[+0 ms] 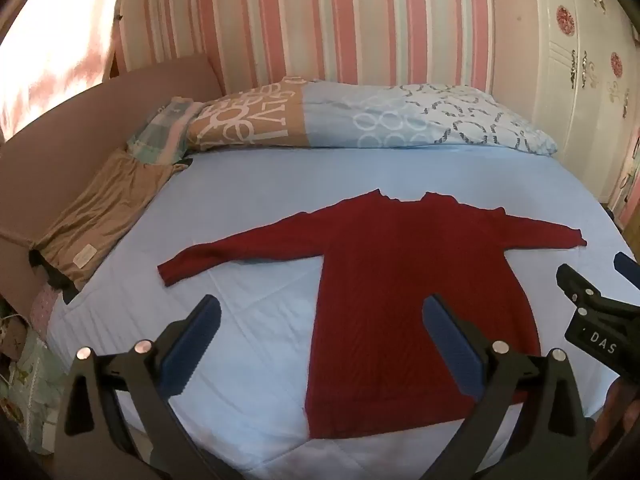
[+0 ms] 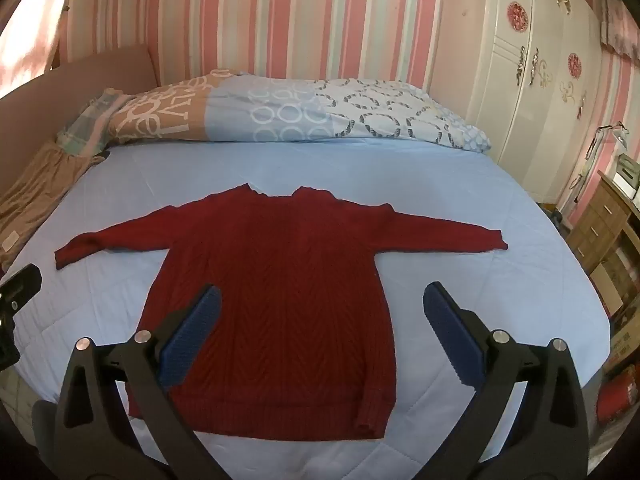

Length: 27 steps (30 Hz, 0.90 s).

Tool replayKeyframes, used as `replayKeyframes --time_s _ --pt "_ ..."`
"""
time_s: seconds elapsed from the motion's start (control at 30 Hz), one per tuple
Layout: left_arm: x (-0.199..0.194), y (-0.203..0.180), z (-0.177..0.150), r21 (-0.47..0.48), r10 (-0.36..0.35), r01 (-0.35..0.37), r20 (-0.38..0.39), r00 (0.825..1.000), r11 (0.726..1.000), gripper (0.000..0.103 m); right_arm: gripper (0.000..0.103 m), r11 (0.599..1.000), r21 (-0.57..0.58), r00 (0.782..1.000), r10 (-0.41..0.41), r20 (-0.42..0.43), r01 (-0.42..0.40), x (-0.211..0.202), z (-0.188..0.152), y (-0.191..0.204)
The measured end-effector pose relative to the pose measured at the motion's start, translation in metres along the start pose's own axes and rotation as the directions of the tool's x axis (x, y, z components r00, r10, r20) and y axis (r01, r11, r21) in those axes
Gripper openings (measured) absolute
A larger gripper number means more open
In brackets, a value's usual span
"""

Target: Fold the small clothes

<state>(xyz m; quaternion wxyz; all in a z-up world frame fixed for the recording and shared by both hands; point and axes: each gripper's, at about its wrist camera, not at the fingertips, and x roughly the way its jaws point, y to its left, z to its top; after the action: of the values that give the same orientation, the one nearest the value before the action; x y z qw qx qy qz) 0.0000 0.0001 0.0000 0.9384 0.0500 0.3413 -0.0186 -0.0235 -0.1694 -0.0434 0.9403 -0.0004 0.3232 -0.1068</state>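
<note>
A dark red knit sweater (image 1: 400, 280) lies flat on the light blue bed sheet (image 1: 248, 184), sleeves spread to both sides, neck toward the pillows, hem toward me. It also shows in the right wrist view (image 2: 280, 292). My left gripper (image 1: 320, 316) is open and empty, held above the sweater's lower left side and the sheet. My right gripper (image 2: 320, 304) is open and empty above the sweater's lower right part; it also shows at the right edge of the left wrist view (image 1: 592, 280).
A patterned folded duvet (image 1: 360, 120) lies across the head of the bed. A tan garment (image 1: 96, 216) lies at the bed's left edge by the headboard. A white wardrobe (image 2: 540, 80) and a wooden drawer unit (image 2: 604, 224) stand to the right.
</note>
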Motion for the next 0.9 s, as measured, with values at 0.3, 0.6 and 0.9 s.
replayKeyframes --time_s 0.3,0.6,0.9 --pt "-0.0042 0.0059 0.0031 -0.003 -0.017 0.017 0.002 1.000 1.000 0.101 0.100 1.000 -0.021 1.000 -0.011 0.012 0.011 -0.0044 0.0027 0.0041" --pt "-0.0024 0.0066 0.0033 -0.010 -0.018 0.018 -0.004 1.000 1.000 0.101 0.100 1.000 -0.018 1.000 -0.006 0.012 0.006 -0.0014 -0.0003 0.0028" --pt "-0.0016 0.0083 0.0036 -0.011 -0.018 0.018 -0.004 1.000 1.000 0.101 0.100 1.000 -0.022 1.000 -0.009 0.015 0.009 -0.0037 0.0004 0.0035"
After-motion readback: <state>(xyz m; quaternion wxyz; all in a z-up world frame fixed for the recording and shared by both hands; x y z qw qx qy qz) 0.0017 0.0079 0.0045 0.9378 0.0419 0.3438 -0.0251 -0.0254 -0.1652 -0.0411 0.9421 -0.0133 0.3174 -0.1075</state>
